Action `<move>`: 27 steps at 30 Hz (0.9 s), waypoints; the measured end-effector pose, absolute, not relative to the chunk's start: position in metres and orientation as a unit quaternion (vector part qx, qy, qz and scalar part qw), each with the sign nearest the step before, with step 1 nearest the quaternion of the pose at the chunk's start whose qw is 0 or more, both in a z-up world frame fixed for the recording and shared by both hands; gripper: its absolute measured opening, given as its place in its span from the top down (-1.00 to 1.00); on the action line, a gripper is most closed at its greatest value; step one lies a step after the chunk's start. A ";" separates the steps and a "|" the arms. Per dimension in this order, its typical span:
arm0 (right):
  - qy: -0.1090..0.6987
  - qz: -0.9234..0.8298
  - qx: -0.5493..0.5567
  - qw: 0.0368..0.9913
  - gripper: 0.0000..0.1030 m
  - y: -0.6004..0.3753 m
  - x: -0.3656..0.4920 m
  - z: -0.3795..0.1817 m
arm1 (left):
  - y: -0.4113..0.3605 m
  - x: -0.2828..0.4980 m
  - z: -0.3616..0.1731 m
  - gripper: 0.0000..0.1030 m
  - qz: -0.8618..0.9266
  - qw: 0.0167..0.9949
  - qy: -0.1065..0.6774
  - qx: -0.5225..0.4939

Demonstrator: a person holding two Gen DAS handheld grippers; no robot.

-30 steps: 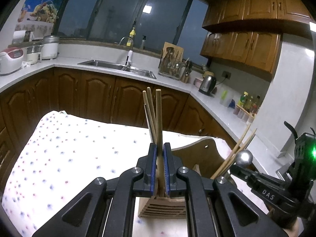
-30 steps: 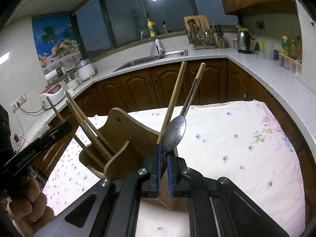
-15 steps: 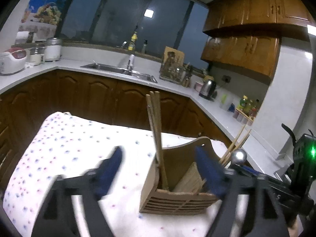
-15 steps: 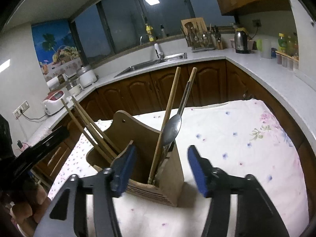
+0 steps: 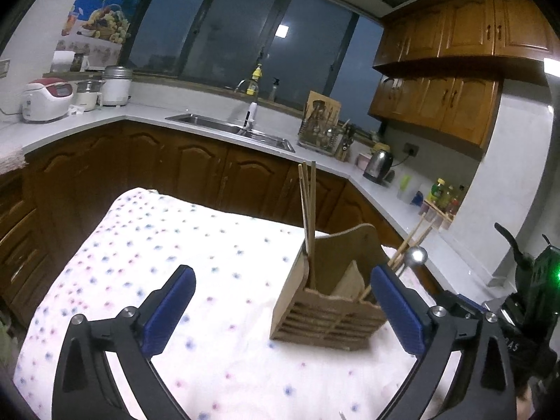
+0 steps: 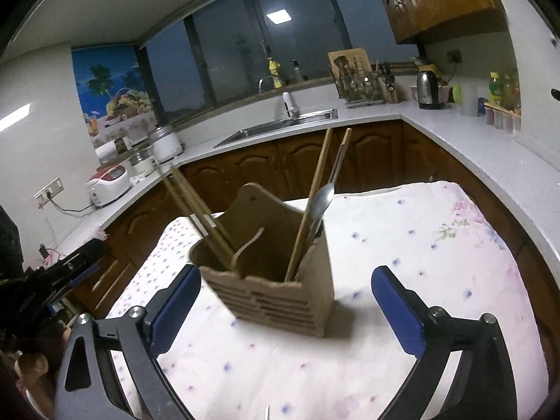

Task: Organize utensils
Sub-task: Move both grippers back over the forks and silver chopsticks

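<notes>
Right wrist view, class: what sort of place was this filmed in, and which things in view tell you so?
Most likely a home kitchen: a sink set into a white counter, wooden cabinets below it, and a kettle and rice cooker standing on the worktop.

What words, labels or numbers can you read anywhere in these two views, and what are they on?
"AS": white letters on the black body of the right gripper, at the right edge of the left wrist view; any letters before them are cut off.
Yellow bottle by the window: label too blurred to read.
Bottles on the grey counter: labels too small to read.
Nothing else legible.
</notes>
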State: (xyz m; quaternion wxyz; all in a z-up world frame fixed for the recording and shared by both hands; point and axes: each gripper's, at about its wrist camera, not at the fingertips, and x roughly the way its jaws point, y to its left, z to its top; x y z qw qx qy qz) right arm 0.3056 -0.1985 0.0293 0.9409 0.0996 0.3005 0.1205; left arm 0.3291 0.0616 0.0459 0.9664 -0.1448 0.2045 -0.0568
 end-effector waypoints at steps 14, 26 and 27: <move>0.271 0.141 0.111 0.946 -0.96 -0.190 0.224 0.051 | 0.076 0.214 0.057 -0.98 -0.049 0.968 0.204 -0.141; 0.247 0.150 0.110 0.951 -0.99 -0.188 0.145 0.053 | 0.071 0.126 0.058 -0.98 -0.008 0.971 0.218 -0.103; 0.245 0.150 0.108 0.952 -0.99 -0.188 0.140 0.054 | 0.071 0.119 0.058 -0.98 -0.003 0.971 0.216 -0.101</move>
